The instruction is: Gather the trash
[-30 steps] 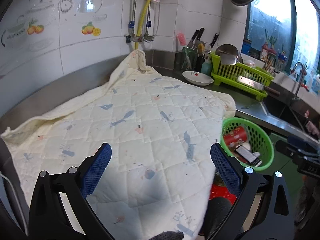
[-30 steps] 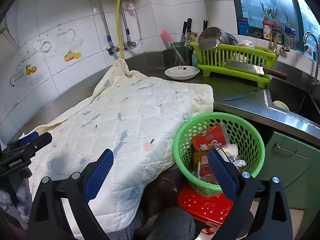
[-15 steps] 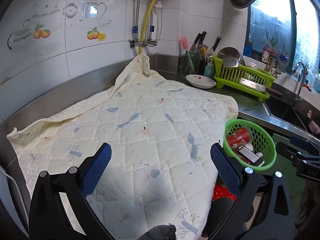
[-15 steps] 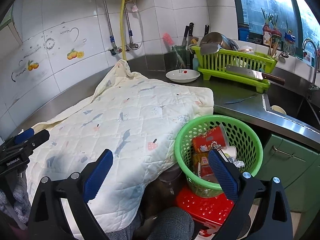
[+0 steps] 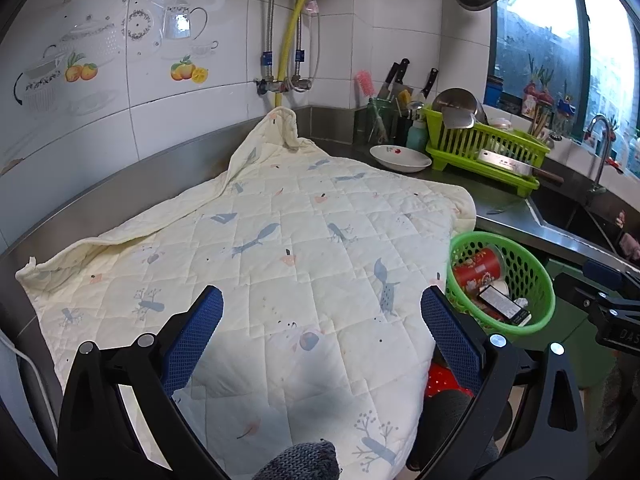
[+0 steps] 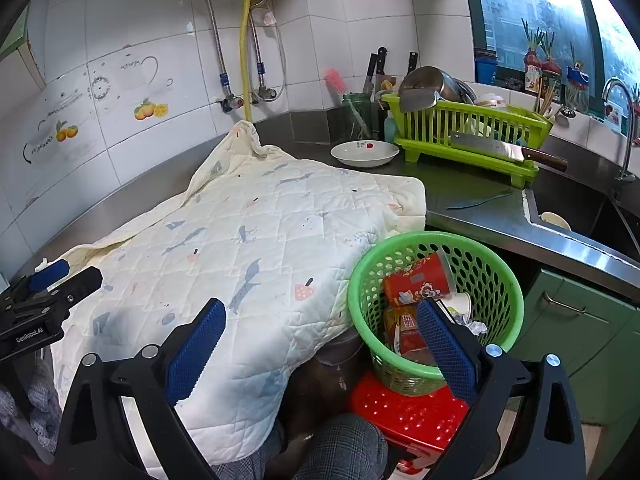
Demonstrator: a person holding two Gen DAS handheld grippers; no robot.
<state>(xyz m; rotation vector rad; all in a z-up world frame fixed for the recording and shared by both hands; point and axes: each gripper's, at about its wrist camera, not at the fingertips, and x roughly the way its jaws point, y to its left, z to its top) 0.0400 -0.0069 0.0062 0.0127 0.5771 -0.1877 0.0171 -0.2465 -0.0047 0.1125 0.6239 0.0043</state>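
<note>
A green mesh basket (image 6: pixel 492 280) sits on a red stool (image 6: pixel 404 412) beside the counter and holds trash: a red paper cup (image 6: pixel 416 280), packets and crumpled paper. It also shows in the left wrist view (image 5: pixel 536 280). A cream quilted cloth (image 5: pixel 280 248) covers the counter; no loose trash shows on it. My left gripper (image 5: pixel 320 332) is open and empty above the cloth's near edge. My right gripper (image 6: pixel 320 340) is open and empty, its right finger in front of the basket.
A white bowl (image 6: pixel 364 152), a green dish rack (image 6: pixel 468 132) with pots and a cleaver, knives and a brush stand at the back. A sink (image 6: pixel 572 208) lies at the right. A green cabinet (image 6: pixel 576 320) is below the counter.
Both grippers have drawn back and up a little, so more of the cloth and basket shows. Both stay open and empty.
</note>
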